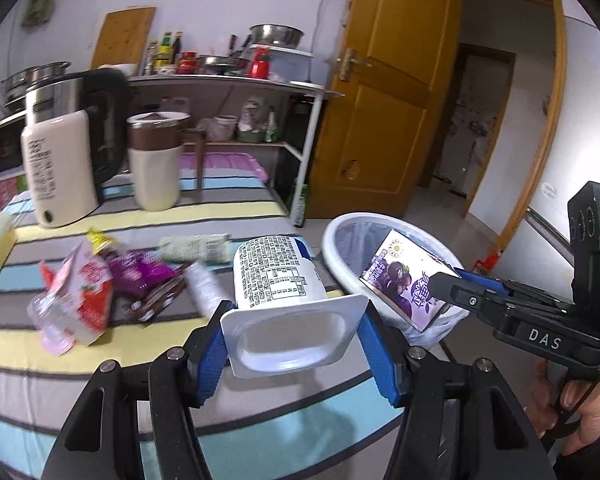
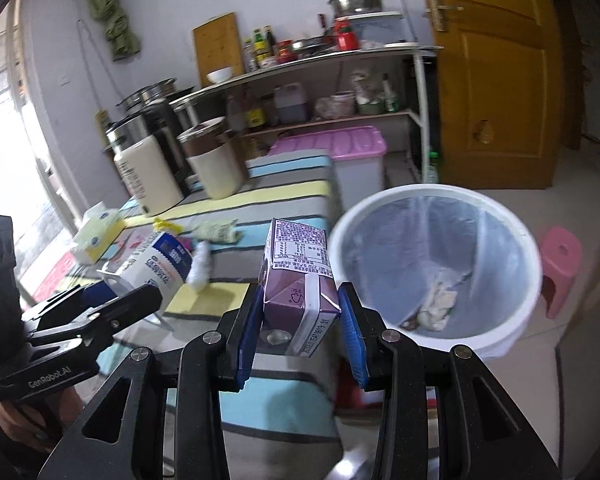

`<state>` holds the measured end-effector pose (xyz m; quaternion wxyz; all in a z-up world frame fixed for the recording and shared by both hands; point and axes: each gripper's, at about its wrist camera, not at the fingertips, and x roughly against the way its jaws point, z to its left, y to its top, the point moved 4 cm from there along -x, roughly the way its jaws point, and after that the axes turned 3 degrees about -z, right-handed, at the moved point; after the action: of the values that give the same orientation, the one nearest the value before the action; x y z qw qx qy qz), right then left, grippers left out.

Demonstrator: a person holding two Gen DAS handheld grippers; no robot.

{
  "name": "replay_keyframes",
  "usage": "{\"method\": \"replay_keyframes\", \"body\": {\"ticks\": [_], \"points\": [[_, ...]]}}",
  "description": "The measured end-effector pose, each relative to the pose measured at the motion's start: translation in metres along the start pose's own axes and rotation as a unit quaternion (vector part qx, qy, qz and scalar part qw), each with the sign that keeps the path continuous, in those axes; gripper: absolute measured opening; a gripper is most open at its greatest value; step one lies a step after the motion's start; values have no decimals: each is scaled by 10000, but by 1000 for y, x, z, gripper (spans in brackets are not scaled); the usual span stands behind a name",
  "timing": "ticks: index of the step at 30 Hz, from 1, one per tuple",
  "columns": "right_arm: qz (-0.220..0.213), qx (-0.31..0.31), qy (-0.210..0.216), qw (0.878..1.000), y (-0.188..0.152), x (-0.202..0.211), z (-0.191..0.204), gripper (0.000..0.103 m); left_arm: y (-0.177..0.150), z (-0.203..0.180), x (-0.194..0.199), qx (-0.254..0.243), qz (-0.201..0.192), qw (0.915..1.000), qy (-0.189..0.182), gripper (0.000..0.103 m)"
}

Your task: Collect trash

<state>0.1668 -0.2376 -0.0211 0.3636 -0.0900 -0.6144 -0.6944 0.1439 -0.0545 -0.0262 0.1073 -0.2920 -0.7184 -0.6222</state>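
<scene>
Left gripper (image 1: 292, 344) fingers grip yogurt cup (image 1: 278, 272), right gripper (image 2: 300, 334) grips purple carton (image 2: 298, 280); clear the bin (image 2: 512, 332) rim at 2 o'clock before releasing.

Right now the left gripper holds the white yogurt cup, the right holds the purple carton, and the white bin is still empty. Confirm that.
Not quite: the white bin is not empty. The right wrist view shows crumpled trash at the bottom of its liner. The left gripper does hold the yogurt cup, the right gripper the purple carton.
</scene>
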Motion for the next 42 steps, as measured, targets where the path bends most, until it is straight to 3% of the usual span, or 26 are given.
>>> {"method": "replay_keyframes", "body": {"ticks": [11,22,37,42], "points": [[-132,-343,-659,9972,9,7,-63,39,24,-47,-47,-284,62,9979,-574,62],[-32,-520,-1001,9936,8,-3,-102,39,31,-85,-103,-478,336,9931,-1016,62],[197,-578,-1123,9918,4,-18,-119,39,27,-89,-132,-376,612,9912,-1110,62],[146,-560,-1164,9915,4,-14,-118,39,28,-89,-129,-395,495,9919,-1102,70]]}}
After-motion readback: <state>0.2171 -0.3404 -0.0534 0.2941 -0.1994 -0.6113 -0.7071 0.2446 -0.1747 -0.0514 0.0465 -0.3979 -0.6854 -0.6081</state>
